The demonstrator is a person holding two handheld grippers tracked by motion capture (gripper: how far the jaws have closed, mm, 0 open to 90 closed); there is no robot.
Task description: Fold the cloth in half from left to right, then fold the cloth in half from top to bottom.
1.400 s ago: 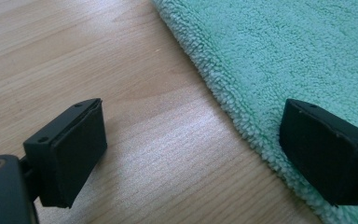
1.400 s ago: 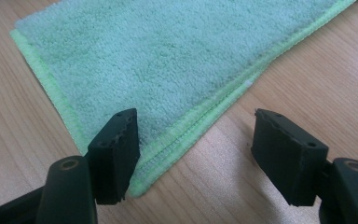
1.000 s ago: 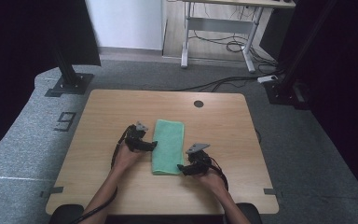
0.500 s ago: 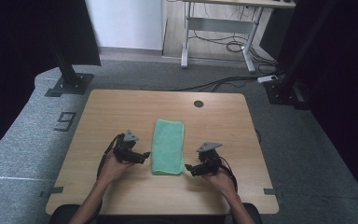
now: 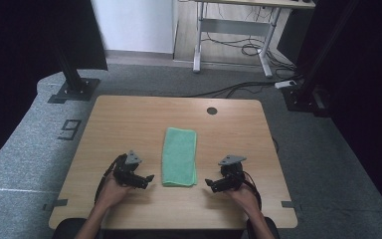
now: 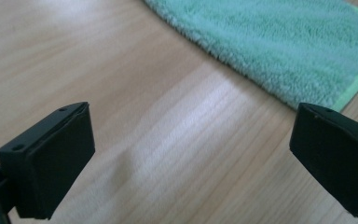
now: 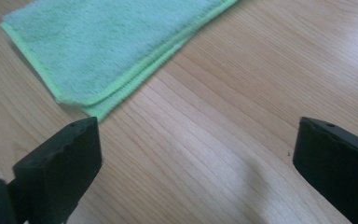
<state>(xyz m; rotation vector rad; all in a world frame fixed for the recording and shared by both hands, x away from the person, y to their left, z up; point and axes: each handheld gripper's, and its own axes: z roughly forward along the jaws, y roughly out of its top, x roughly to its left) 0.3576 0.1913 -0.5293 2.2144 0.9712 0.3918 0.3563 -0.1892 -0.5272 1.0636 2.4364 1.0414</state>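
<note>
A folded green towel (image 5: 180, 156) lies flat in the middle of the wooden table (image 5: 129, 119), its long side running away from me. My left gripper (image 5: 148, 179) rests just left of the towel's near end, open, with bare wood between its jaws and the towel (image 6: 279, 51) ahead to the right. My right gripper (image 5: 209, 183) sits to the right of the towel's near end, open and holding nothing; the towel's near corner (image 7: 116, 46), with its yellow-green hem, lies ahead to the left.
A round cable hole (image 5: 212, 110) sits near the table's far edge. Dark stand bases (image 5: 72, 89) stand on the grey carpet beyond the table's far corners, with a desk frame and cables (image 5: 238, 47) farther back.
Both grippers have let go of the towel and pulled back toward me and outward. The towel now lies folded and still between them.
</note>
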